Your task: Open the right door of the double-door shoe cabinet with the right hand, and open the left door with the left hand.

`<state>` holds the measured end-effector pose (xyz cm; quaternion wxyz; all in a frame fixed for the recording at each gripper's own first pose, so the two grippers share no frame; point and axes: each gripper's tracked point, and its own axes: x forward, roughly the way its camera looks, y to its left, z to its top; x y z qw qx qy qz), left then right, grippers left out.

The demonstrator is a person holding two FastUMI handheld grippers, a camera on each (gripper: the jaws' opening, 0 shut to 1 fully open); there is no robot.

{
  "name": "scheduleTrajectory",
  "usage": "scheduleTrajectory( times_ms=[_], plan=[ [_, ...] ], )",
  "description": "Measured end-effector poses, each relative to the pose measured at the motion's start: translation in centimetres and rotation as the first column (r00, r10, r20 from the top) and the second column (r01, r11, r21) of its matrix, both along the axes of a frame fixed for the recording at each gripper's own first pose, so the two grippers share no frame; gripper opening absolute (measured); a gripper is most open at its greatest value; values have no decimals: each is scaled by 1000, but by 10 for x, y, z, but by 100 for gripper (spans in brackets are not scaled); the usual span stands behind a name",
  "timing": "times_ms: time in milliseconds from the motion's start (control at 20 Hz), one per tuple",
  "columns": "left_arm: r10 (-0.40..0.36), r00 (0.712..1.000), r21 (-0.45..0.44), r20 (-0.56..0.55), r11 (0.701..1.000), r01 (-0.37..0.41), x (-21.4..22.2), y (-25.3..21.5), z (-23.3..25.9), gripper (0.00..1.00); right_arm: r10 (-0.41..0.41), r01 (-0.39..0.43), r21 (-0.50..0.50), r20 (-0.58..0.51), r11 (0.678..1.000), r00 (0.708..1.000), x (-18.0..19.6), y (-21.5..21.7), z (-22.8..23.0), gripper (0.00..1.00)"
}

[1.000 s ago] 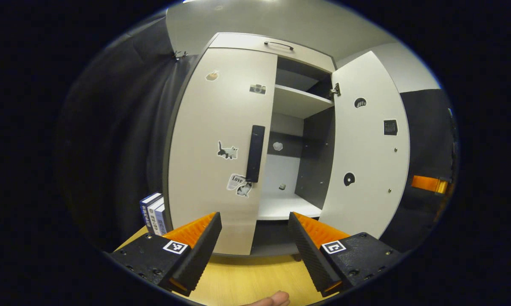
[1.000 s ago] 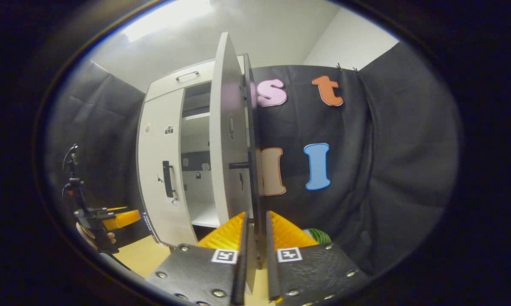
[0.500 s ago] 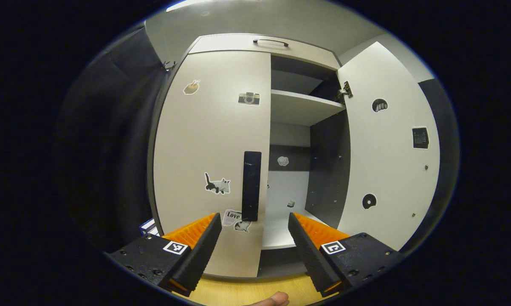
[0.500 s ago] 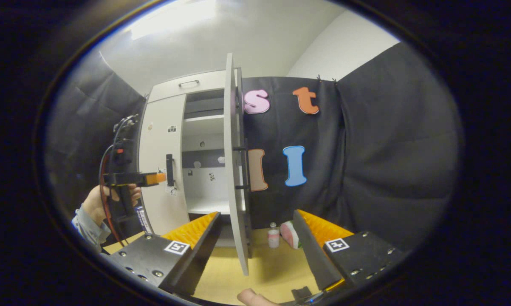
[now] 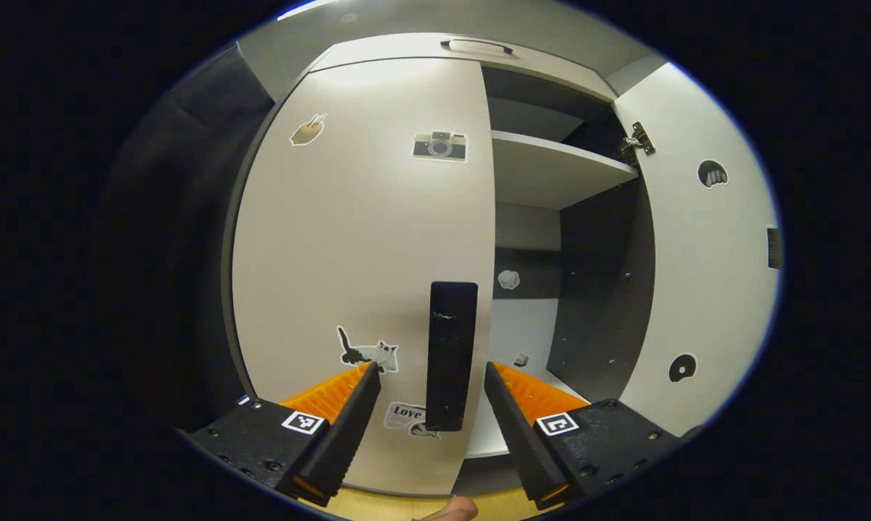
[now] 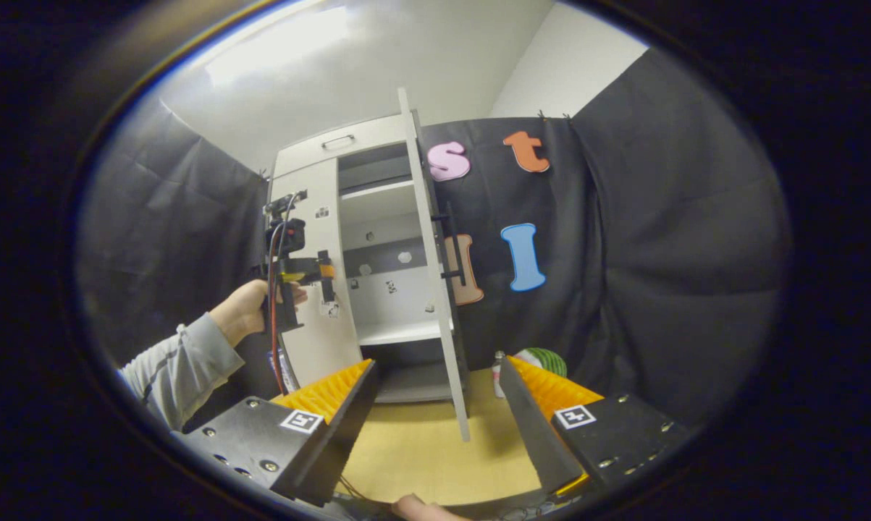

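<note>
Left gripper (image 5: 431,383): fingers spread wide, holding nothing. The handle (image 5: 451,354) of the left door (image 5: 363,246) stands between them, a gap showing on each side; contact depth cannot be told. The wide spread suits straddling the upright bar before closing on it. In the right gripper view the same tool, held in a hand (image 6: 245,310) with a grey sleeve (image 6: 182,362), sits up against that handle.

Right gripper (image 6: 435,401): fingers wide apart, empty, standing off from the right door (image 6: 435,275). That door is swung well out, seen nearly edge-on, its lower corner over the table (image 6: 435,449) between the fingers but farther off. Judged: the right hand's share is done.

Left door lies shut, flush with the cabinet (image 5: 478,58) front. The open right half shows a shelf (image 5: 551,170) and a bare interior. Judged next need: close on the handle and pull along the hinge arc.

Beyond the right door, a small bottle (image 6: 498,362) and a green-striped object (image 6: 540,358) stand on the table, clear of the doors.
</note>
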<state>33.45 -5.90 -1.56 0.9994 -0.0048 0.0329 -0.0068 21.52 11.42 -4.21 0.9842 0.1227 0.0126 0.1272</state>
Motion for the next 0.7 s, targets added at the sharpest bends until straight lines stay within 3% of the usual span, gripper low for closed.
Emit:
scheduleTrajectory(
  times_ms=[150,300,450,600,700],
  plan=[
    [5,998,68,65,998,-10,11,2,15,88,18,-18,1,-21,1000,1000,-3,7,-6,97],
    [-2,998,39,-70,999,5,25,3,-16,78,14,-13,16,-35,1000,999,-9,7,-7,97],
    [4,999,51,-50,999,-2,26,4,-12,61,4,-4,26,-29,1000,1000,-8,10,-7,100],
    [-10,999,43,-40,999,12,26,-4,-11,52,-25,25,11,-33,1000,999,-9,7,-8,100],
    [-5,999,31,-48,999,7,28,-5,-12,33,-41,42,16,-33,999,999,-11,7,-8,100]
  ],
)
